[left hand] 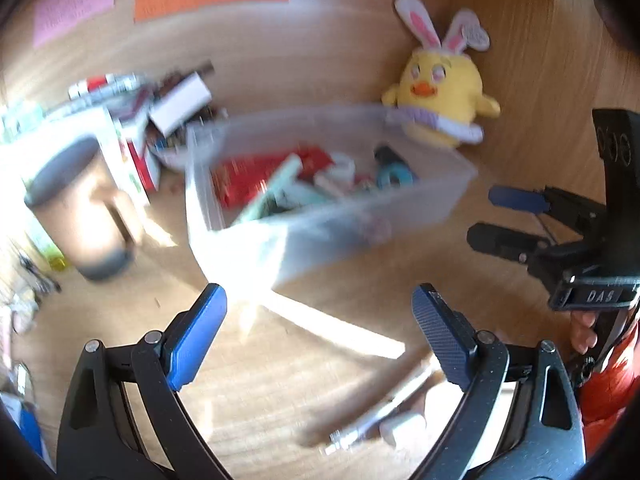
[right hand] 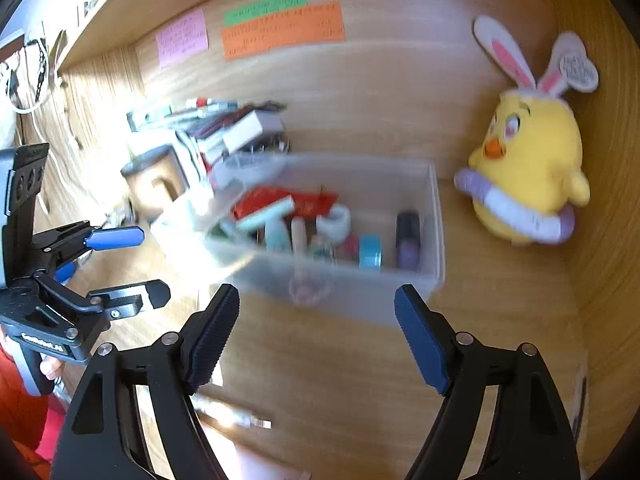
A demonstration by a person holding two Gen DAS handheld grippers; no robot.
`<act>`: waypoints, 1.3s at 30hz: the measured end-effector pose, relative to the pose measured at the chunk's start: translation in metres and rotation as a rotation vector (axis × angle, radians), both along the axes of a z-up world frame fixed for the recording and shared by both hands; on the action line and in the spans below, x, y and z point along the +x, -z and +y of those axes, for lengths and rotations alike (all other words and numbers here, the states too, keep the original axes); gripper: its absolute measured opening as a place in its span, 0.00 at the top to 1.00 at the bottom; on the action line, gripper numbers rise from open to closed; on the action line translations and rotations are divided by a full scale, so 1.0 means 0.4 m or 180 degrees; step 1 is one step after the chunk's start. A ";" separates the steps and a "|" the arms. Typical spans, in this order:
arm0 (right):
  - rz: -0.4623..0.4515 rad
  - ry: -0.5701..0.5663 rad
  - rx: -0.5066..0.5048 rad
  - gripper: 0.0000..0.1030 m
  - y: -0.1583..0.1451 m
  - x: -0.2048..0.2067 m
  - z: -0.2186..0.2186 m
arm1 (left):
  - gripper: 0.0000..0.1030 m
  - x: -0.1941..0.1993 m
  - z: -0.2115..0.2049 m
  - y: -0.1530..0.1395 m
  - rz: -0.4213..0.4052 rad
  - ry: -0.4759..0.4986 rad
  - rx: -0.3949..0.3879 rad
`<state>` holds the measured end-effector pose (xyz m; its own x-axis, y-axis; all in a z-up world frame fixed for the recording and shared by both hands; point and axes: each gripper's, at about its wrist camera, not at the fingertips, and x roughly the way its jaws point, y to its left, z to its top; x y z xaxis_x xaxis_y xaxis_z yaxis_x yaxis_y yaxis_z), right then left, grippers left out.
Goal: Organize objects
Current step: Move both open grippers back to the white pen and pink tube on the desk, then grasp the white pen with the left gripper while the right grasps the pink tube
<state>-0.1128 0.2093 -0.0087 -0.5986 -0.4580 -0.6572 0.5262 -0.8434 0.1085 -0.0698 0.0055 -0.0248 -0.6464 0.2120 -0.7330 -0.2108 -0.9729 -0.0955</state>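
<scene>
Clear bin (right hand: 344,280), filled with small items, sits ahead of me.
Both my left hand-held gripper (left hand: 320,336) and right hand-held gripper (right hand: 316,332) gape empty, flanking it.

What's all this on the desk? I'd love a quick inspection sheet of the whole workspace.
Surface: wooden desk, sunlit patches.
Job's things: clear plastic bin holding tape rolls, red packets, small bottles.
Clutter: yellow chick plush right of the bin; pile of boxes and pens; brown canister; pen-like item near the camera.
Grippers: left gripper and right gripper both open, empty.
Cables: white cord hanging at left.
Surroundings: coloured notes on the back panel.
</scene>
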 end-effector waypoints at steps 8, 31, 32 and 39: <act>-0.0187 0.0005 0.0063 0.25 0.058 0.047 0.023 | 0.08 0.033 0.003 0.090 -0.0453 0.0274 0.0059; -0.0394 -0.0473 0.0060 0.22 0.087 0.126 -0.009 | 0.80 0.015 0.006 0.105 -0.0383 0.0375 -0.0274; -0.0423 -0.0573 0.0078 0.22 0.093 0.133 -0.020 | 0.80 0.012 0.001 0.103 -0.0391 0.0349 -0.0237; -0.0535 -0.1059 0.0284 0.21 0.137 0.175 -0.107 | 0.82 0.072 -0.048 0.104 -0.0381 0.0166 -0.0127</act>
